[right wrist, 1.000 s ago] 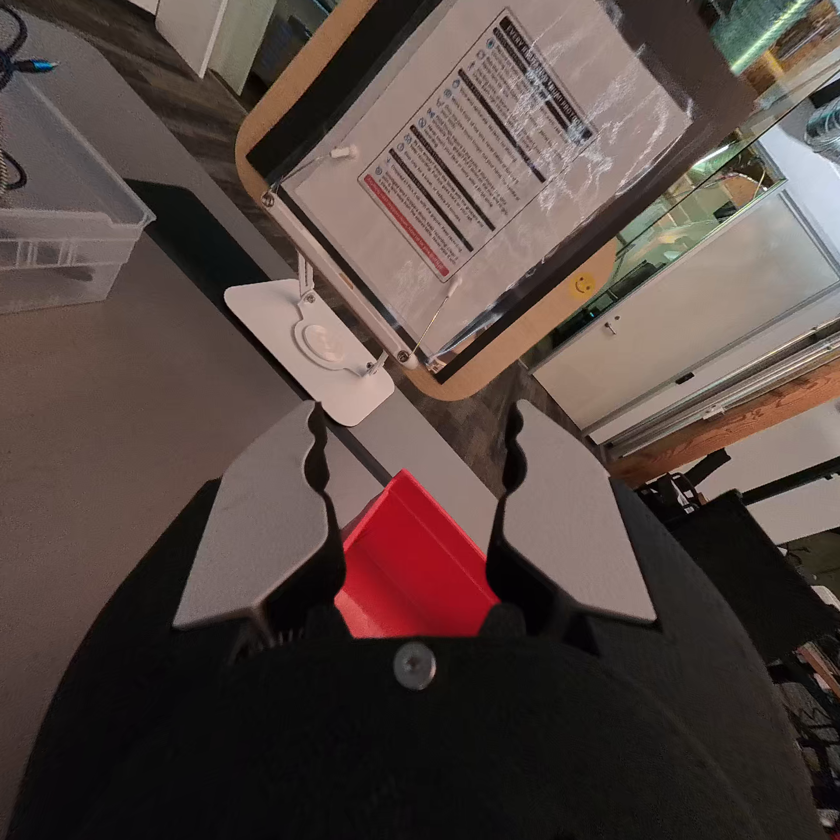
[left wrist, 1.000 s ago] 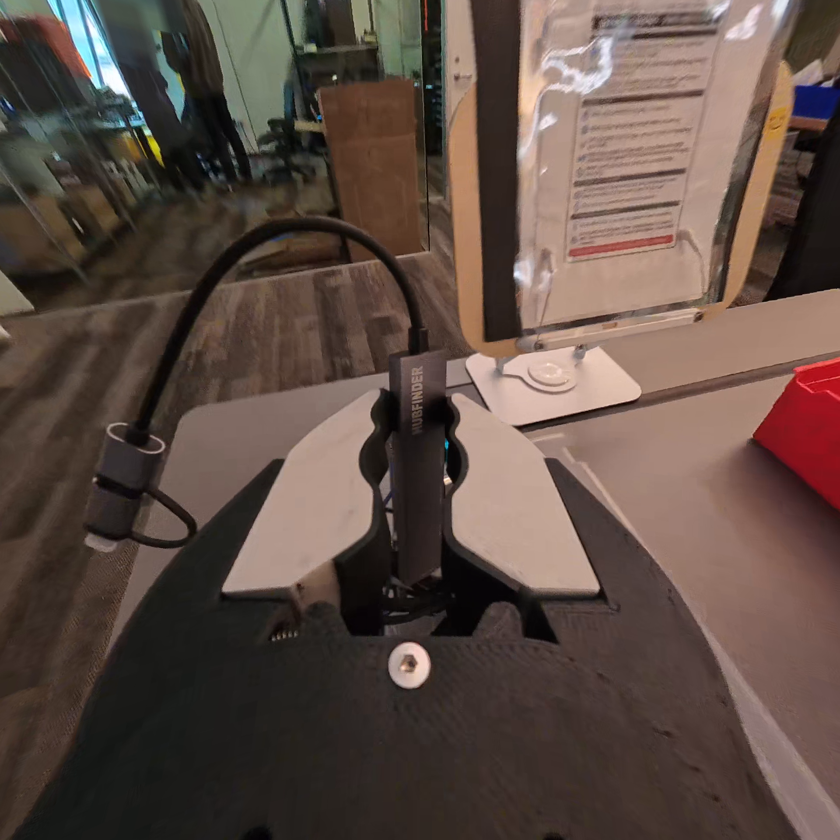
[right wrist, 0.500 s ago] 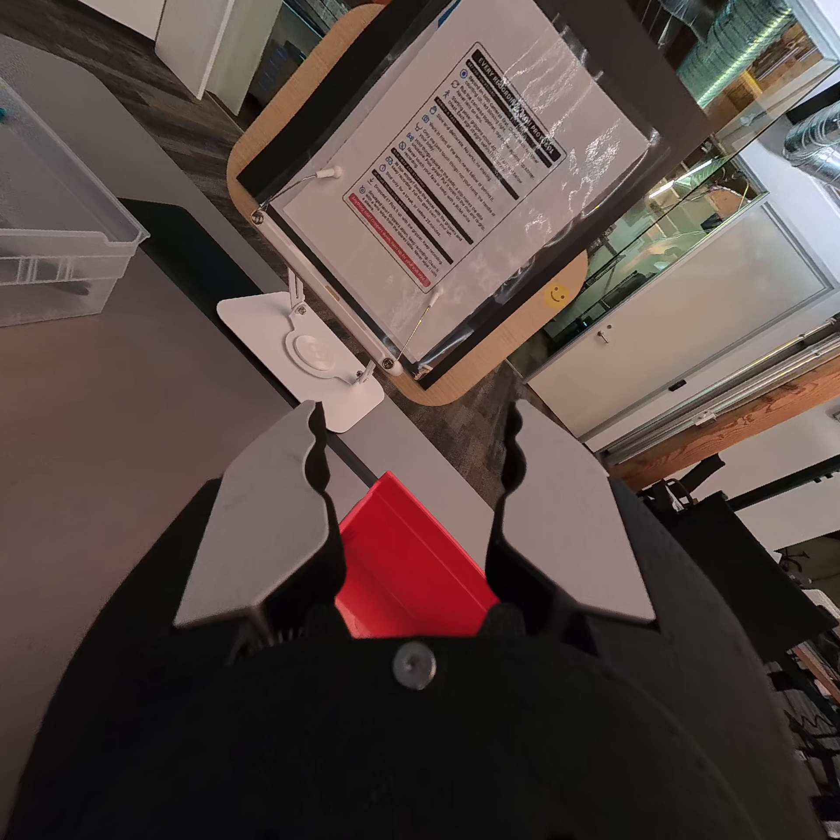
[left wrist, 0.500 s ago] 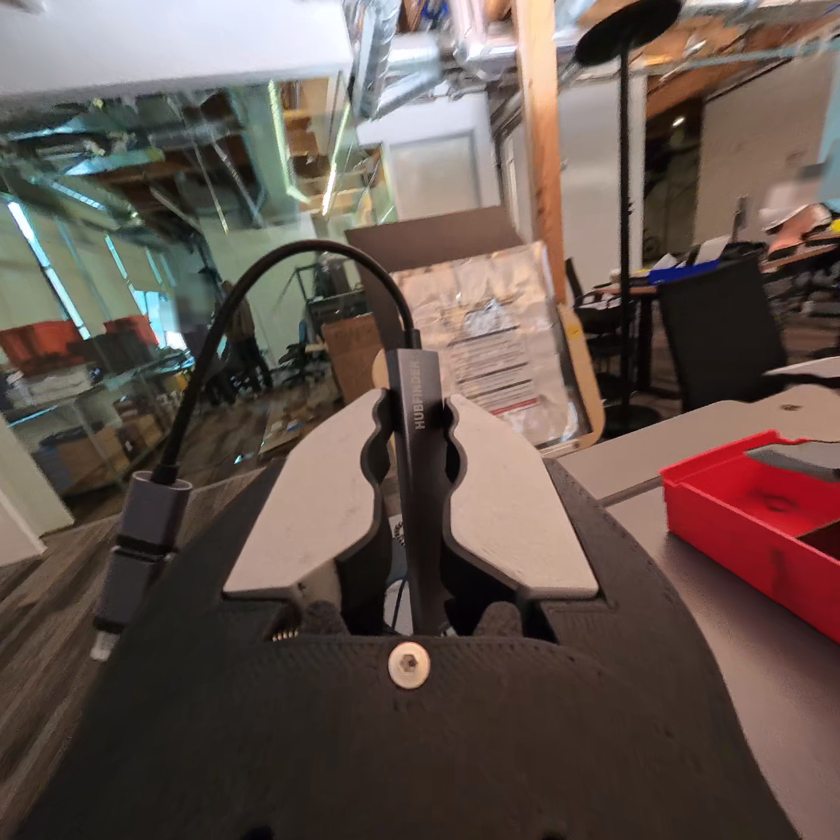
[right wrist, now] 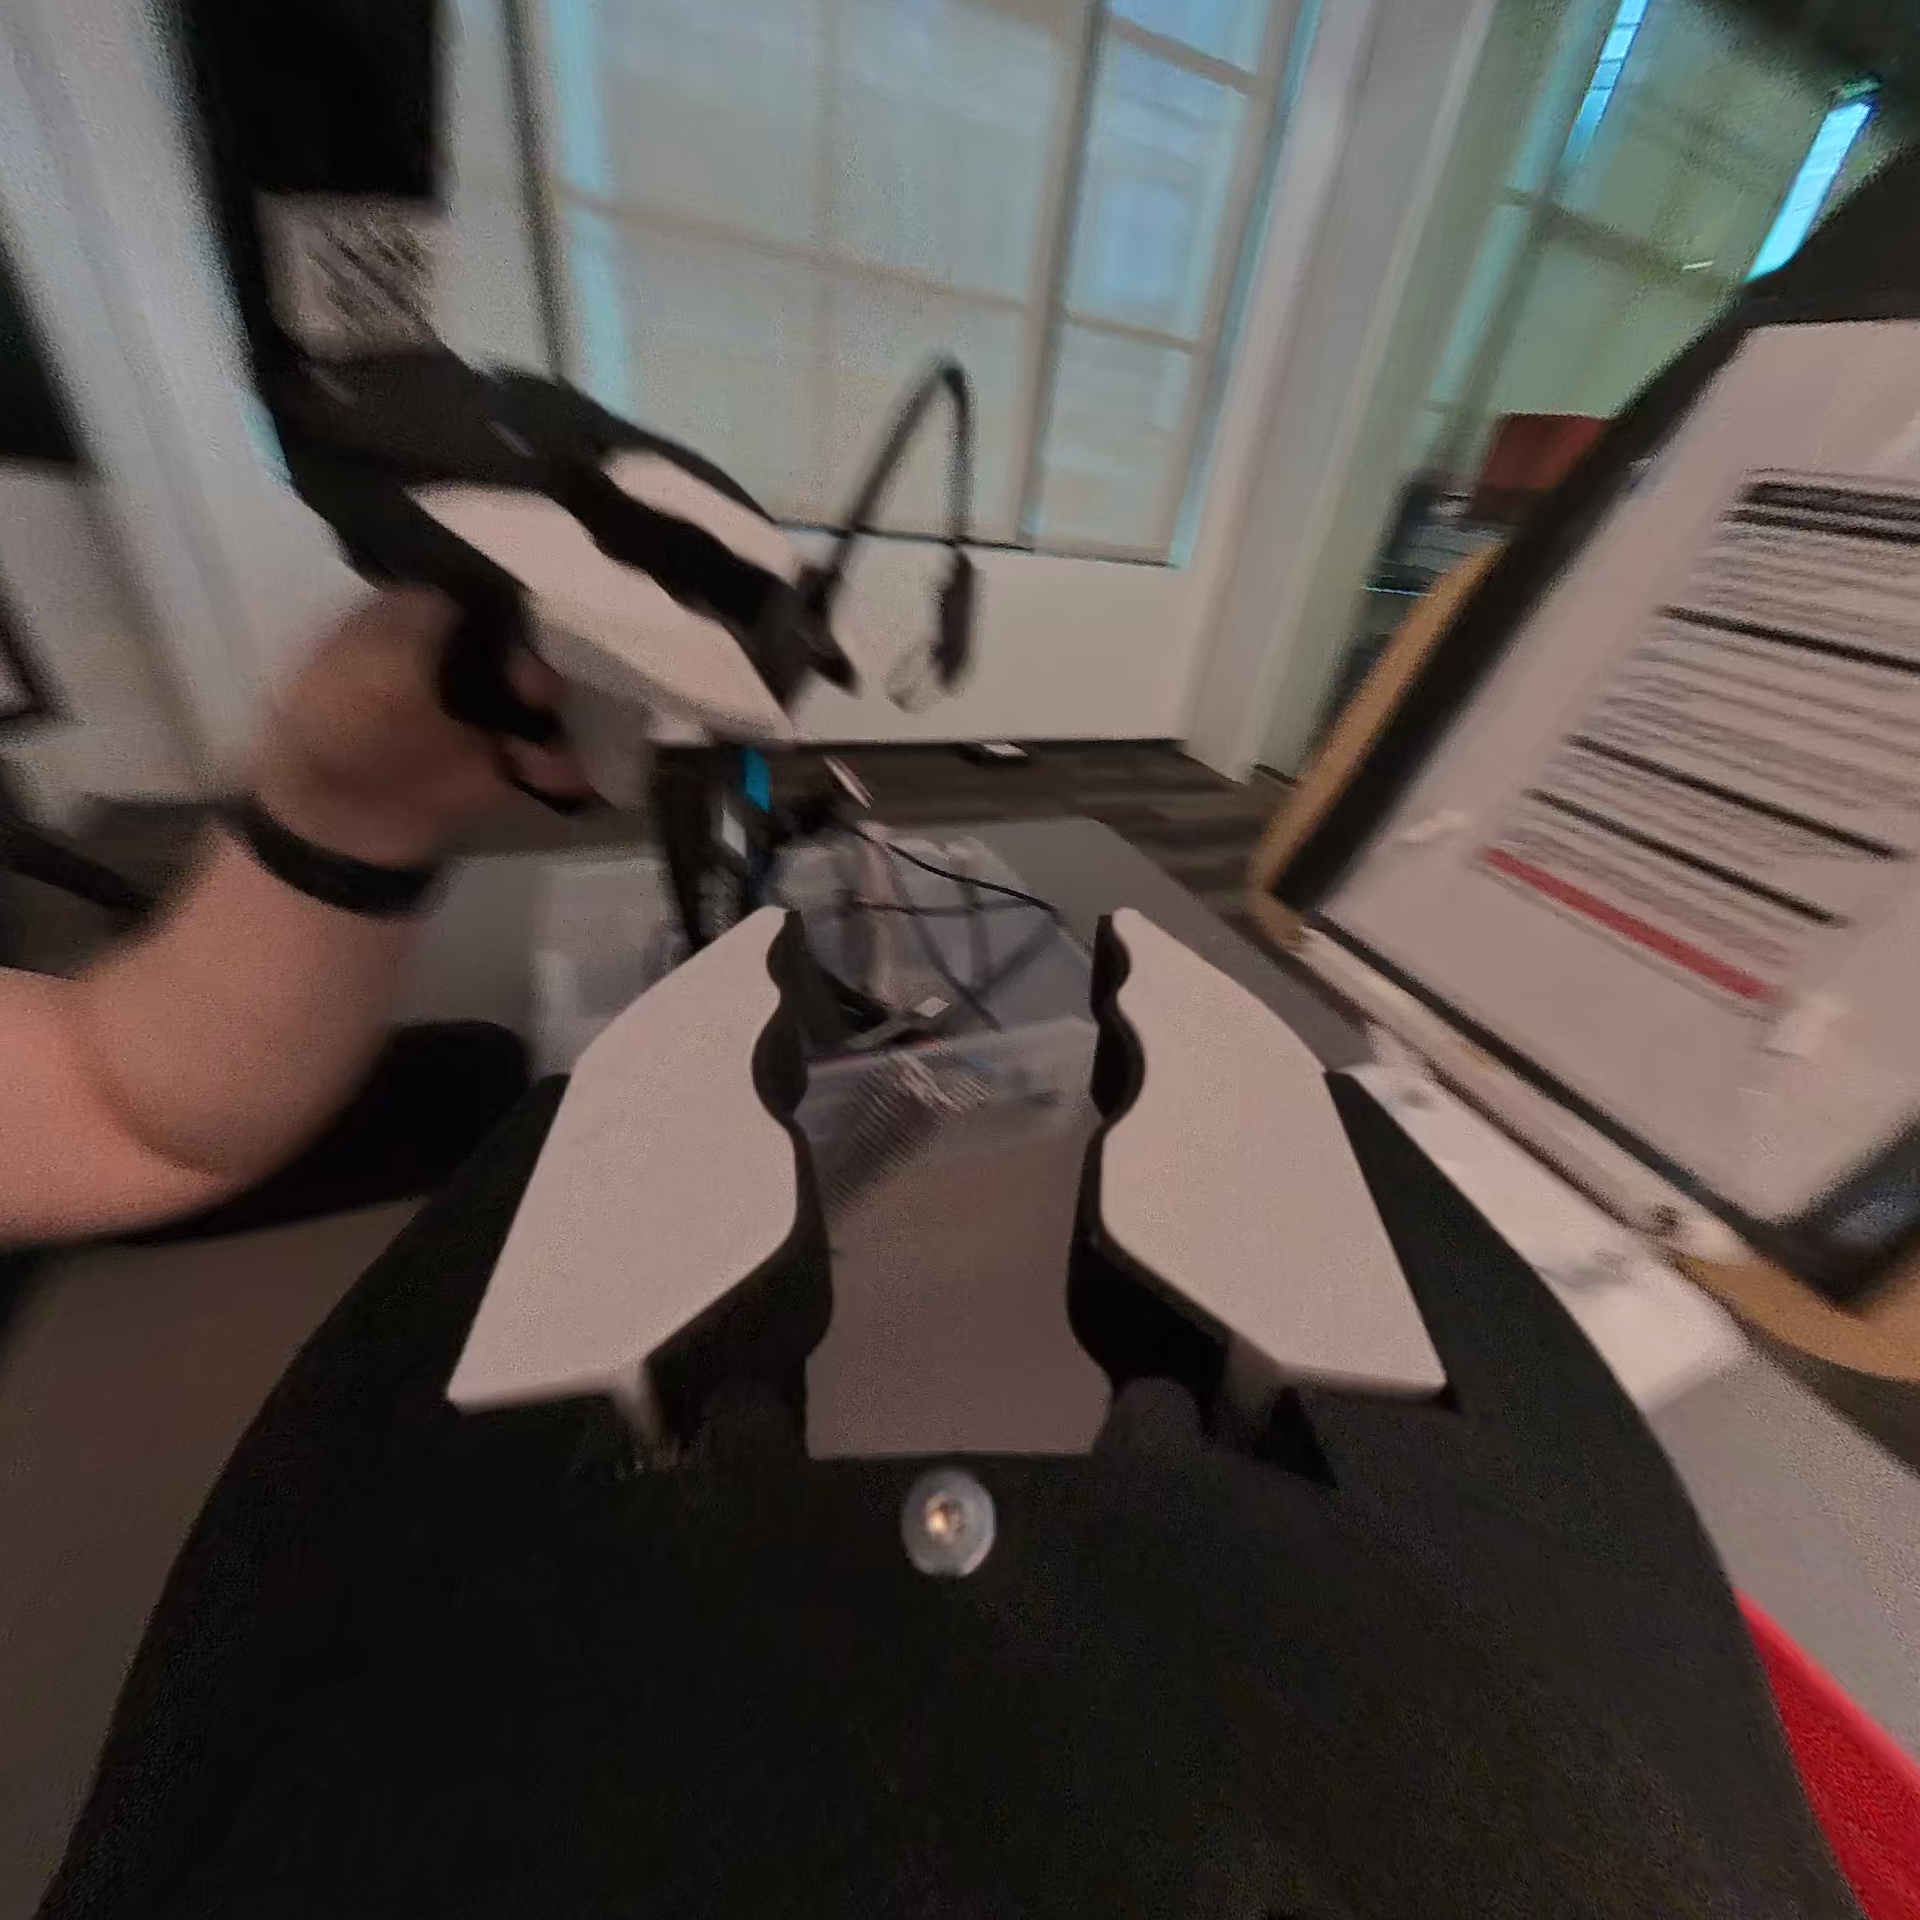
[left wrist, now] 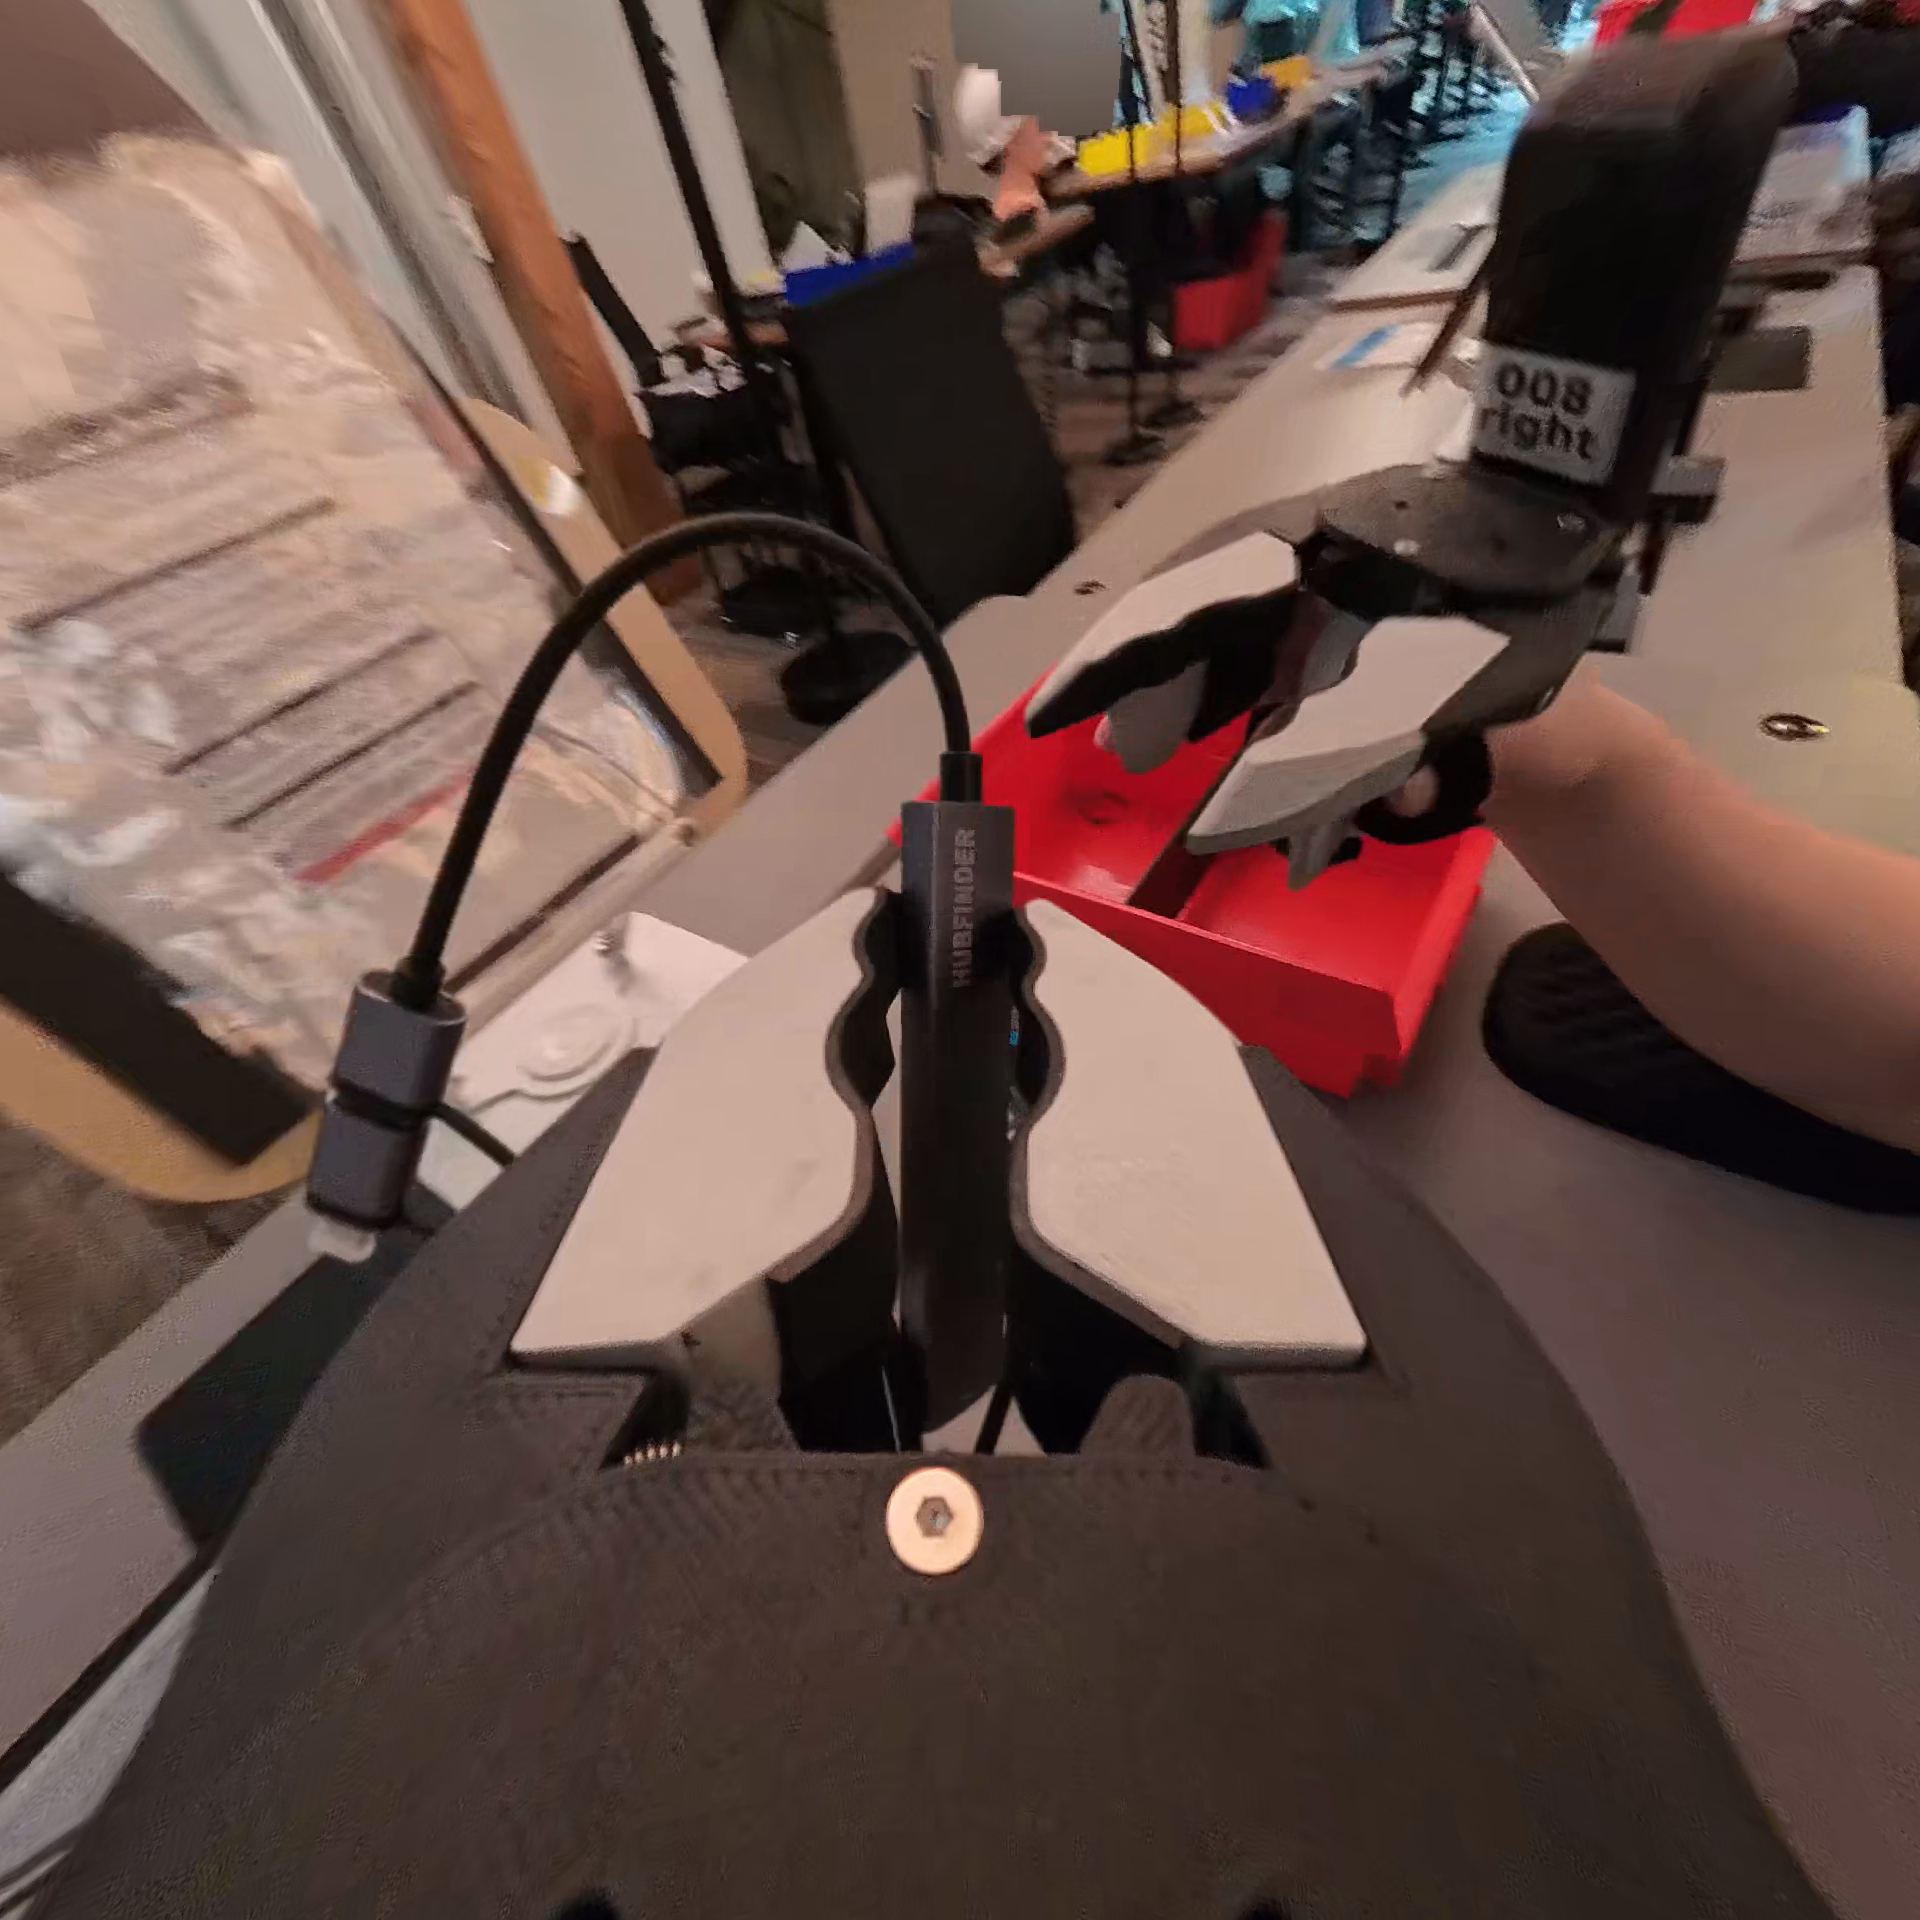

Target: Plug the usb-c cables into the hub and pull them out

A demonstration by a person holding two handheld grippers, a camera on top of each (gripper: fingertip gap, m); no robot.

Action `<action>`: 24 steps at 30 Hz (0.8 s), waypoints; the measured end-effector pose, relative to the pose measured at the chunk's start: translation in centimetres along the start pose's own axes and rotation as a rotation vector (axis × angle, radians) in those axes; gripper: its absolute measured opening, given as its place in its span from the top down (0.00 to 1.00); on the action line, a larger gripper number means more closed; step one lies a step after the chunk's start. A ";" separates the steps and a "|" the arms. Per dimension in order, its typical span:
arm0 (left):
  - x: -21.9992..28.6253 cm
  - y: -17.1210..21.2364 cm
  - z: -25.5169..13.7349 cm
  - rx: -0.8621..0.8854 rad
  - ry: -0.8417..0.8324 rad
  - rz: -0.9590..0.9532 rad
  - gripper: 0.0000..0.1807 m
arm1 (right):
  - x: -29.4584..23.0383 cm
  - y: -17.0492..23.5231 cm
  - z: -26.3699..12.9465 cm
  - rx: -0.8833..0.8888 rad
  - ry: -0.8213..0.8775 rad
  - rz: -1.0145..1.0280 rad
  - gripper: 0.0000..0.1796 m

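Note:
My left gripper (left wrist: 954, 935) is shut on a dark grey USB hub (left wrist: 954, 997), held upright between both pads. The hub's black cable (left wrist: 665, 582) arches up and left to a grey plug with an adapter (left wrist: 379, 1107) that hangs free. My right gripper (right wrist: 940, 961) is open with nothing between its pads. In the left wrist view the right gripper (left wrist: 1236, 748) hovers over a red tray (left wrist: 1247, 935). In the blurred right wrist view the left gripper (right wrist: 665, 613) shows at upper left, hub hanging below it, above a clear bin of cables (right wrist: 935, 977).
A framed instruction sheet on a white stand (left wrist: 260, 644) stands at the table's far edge; it also shows in the right wrist view (right wrist: 1662, 831). A person's forearm (left wrist: 1714, 862) reaches in from the right. The grey table (left wrist: 1558, 1351) lies below.
Both grippers have swung round; the right one now faces the left gripper and the clear bin, and its jaws have narrowed. The left gripper keeps its hold on the hub.

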State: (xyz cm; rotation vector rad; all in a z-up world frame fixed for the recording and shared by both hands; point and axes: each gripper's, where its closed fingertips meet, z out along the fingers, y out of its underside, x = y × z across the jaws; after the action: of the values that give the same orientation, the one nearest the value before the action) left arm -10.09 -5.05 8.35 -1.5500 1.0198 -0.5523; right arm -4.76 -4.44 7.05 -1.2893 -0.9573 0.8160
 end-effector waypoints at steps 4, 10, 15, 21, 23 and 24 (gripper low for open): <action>1.7 1.5 3.1 -0.035 0.105 -0.044 0.90 | -1.9 1.4 0.9 -0.029 -0.210 0.249 0.69; 3.6 2.1 4.1 -0.043 0.256 -0.128 0.92 | -3.9 4.1 2.9 -0.113 -0.358 0.360 0.77; 4.2 2.4 4.4 -0.043 0.325 -0.172 0.95 | -4.8 4.4 3.8 -0.097 -0.408 0.401 0.94; 3.0 0.9 2.5 0.032 0.334 -0.198 0.75 | -3.4 4.1 3.7 -0.049 -0.363 0.472 0.95; 1.6 0.8 1.4 0.037 0.257 -0.146 0.73 | -2.1 3.5 3.3 0.003 -0.347 0.557 0.95; 1.0 0.9 0.8 0.032 0.214 -0.114 0.74 | -1.5 3.1 2.9 0.035 -0.342 0.592 0.95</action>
State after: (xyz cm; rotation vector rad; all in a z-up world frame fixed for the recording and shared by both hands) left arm -9.22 -5.38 7.10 -1.5514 1.0818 -0.8235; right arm -7.98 -4.29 3.86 -1.4507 -0.8207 1.5423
